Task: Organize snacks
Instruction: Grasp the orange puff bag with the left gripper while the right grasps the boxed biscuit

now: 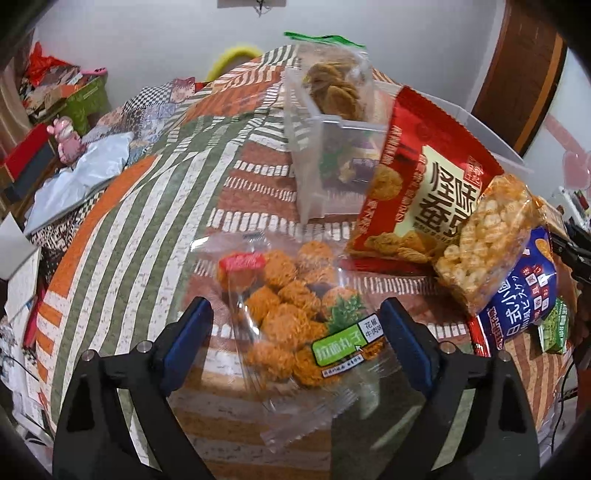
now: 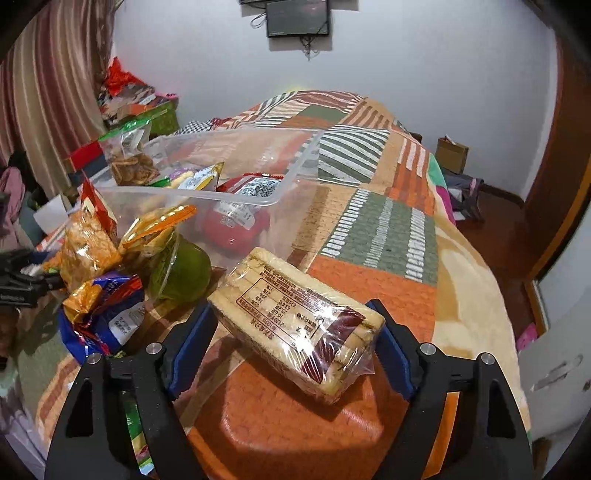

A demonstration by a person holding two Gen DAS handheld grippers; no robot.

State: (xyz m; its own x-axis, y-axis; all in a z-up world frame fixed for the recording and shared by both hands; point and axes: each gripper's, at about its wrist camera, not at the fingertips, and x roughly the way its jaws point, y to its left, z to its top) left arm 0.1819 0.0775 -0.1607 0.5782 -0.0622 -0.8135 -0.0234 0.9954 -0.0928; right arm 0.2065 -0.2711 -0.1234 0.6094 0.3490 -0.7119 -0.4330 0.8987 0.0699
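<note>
The right gripper [image 2: 293, 336] clamped a wafer pack [image 2: 295, 328] between its pads — the left gripper [image 1: 295, 343] gaped wide around a noodle-ball bag [image 1: 291, 314].

glossy clear plastic bin [image 2: 295, 162] and snack wrappers [image 1: 295, 314] lie on a matt woven blanket [image 2: 369, 229].

A patchwork blanket [image 2: 373, 229] in orange, green and white stripes covers the bed. On the far white wall hangs a dark screen [image 2: 297, 17] with loose cables below. Striped curtains [image 2: 48, 92] fall at far left, beside stacked boxes and a red bag [image 2: 120, 79]. A pink plush toy [image 1: 65, 139] sits left of the bed, near a grey plastic sheet [image 1: 85, 177]. At right, a cardboard box [image 2: 451, 154] stands on the floor by a wooden door [image 2: 554, 184].
</note>
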